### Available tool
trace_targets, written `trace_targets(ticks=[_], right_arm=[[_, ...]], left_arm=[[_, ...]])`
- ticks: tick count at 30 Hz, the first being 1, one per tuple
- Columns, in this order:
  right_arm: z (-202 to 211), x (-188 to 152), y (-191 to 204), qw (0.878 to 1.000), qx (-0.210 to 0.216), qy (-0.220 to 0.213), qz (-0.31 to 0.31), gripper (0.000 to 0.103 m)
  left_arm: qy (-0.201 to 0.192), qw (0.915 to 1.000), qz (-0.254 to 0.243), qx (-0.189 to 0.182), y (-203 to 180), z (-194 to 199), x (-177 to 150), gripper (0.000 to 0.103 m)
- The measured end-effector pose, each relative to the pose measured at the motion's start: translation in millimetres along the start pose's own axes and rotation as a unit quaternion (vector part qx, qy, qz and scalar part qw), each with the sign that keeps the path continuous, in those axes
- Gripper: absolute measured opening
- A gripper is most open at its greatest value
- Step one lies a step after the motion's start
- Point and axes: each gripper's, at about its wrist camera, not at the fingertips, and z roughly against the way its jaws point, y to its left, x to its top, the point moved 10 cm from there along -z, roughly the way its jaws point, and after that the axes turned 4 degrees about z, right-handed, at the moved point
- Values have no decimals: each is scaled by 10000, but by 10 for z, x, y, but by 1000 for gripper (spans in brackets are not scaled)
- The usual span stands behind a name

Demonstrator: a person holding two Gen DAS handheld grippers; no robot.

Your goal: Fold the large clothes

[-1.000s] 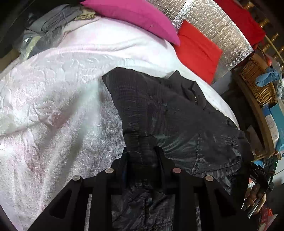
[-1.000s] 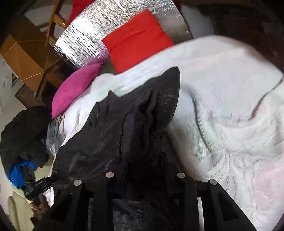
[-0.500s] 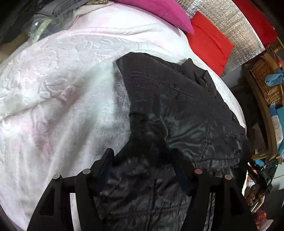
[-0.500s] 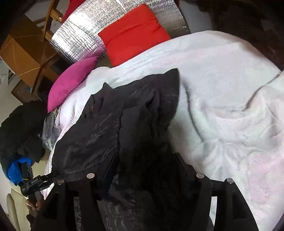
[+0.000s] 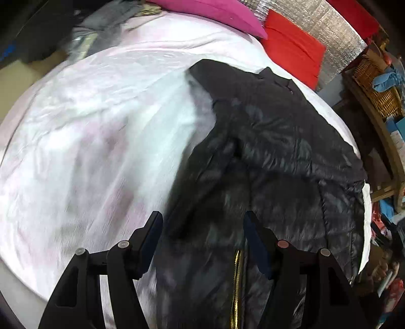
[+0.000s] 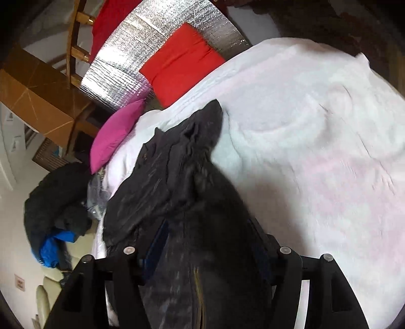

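Observation:
A black puffer jacket lies on the white and pink blanket, partly folded, its gold zipper near the camera. My left gripper is open over the jacket's near part, jaws wide apart with fabric below them. In the right wrist view the jacket runs from the camera toward the pillows. My right gripper is open, its fingers spread either side of a raised fold of the jacket.
A magenta pillow and red pillow lie at the bed head against a silver foil panel. Grey clothes lie at the far corner. A wicker basket and shelf stand right. Dark and blue clothes pile beside the bed.
Both grippers were shut on jacket fabric a second ago. They have opened wide and let it go. The fabric has dropped onto the jacket, and both cameras have pulled back a little.

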Motion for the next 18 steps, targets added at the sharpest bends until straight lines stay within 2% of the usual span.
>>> trace_targets(ticks=[3, 7, 14, 16, 17, 18], right_arm=[[200, -235, -57, 9999, 83, -26, -108, 67], [302, -545, -177, 9997, -5, 168, -164, 67], [149, -1112, -398, 9947, -216, 938, -352, 67], [127, -1280, -308, 9935, -5, 1086, -337, 67], [129, -1330, -229, 9937, 77, 1092, -232, 68], [141, -1353, -158, 9944, 95, 1045, -83, 68]], left_arm=[[-121, 9996, 211, -162, 18, 160, -293, 67], [-317, 9991, 293, -10, 85, 318, -760, 67], [-717, 9961, 507, 113, 223, 473, -1282, 67], [-853, 9949, 535, 81, 234, 503, -1353, 53], [-844, 9950, 535, 44, 209, 490, -1346, 35], [-808, 9953, 528, -23, 183, 484, -1368, 29]])
